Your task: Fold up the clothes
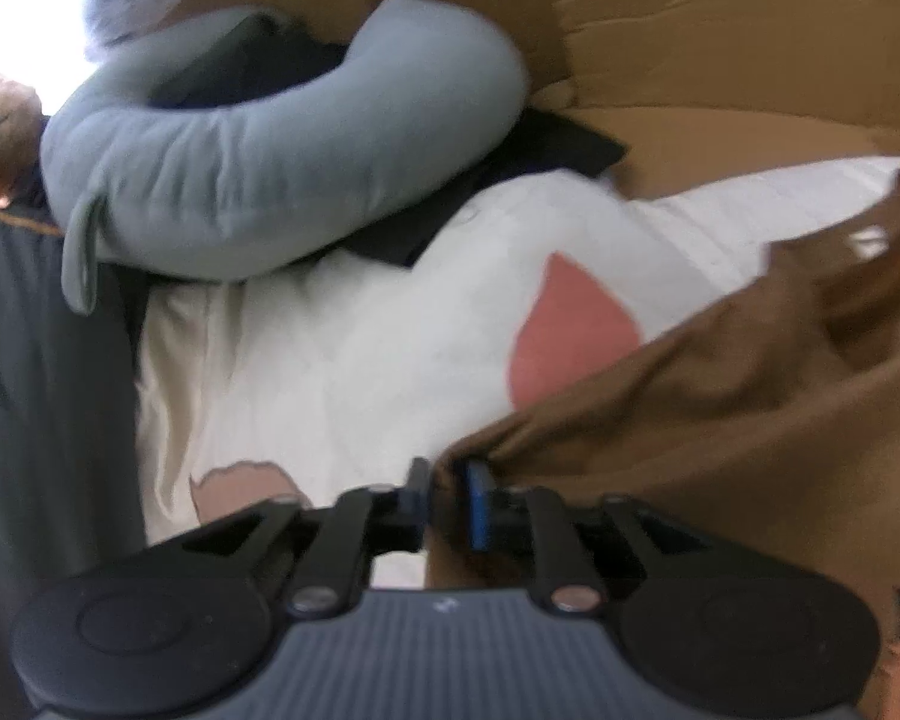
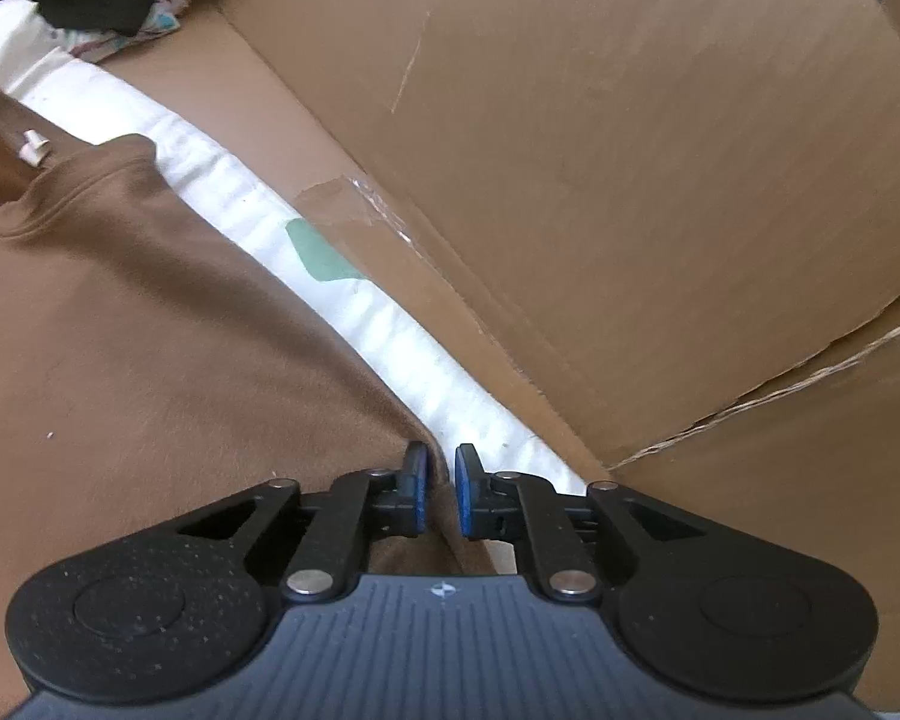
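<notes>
Garment: a brown sweatshirt (image 2: 150, 324) lies spread on a white quilt (image 1: 342, 348) — its ribbed collar (image 2: 84, 192) shows in the right wrist view, with a small white tag (image 2: 33, 147) inside the neck.
Garment edge, left view: a bunched brown fold (image 1: 660, 372) runs from the left tongs toward the right rim, blurred.
Left tongs (image 1: 447, 501): a narrow gap between the blue pads, with brown cloth in that gap; whether the pads press on it cannot be told through the blur.
Right tongs (image 2: 441, 495): slightly spread at the sweatshirt's edge, a ridge of brown cloth between the pads, a sliver of gap on either side.
Quilt: white with a pink patch (image 1: 564, 324) seen only by the left view — the right view alone shows a green patch (image 2: 318, 252) along its border.
Left view only: a grey-blue curved pillow (image 1: 258, 180) lying on dark clothing (image 1: 510, 180), a plush toy (image 1: 0, 132) at the left rim, a grey blanket (image 1: 36, 360) beside the quilt.
Right view only: large cardboard sheets (image 2: 630, 180) just beside the quilt's edge, with clear tape (image 2: 366, 198) on one seam.
</notes>
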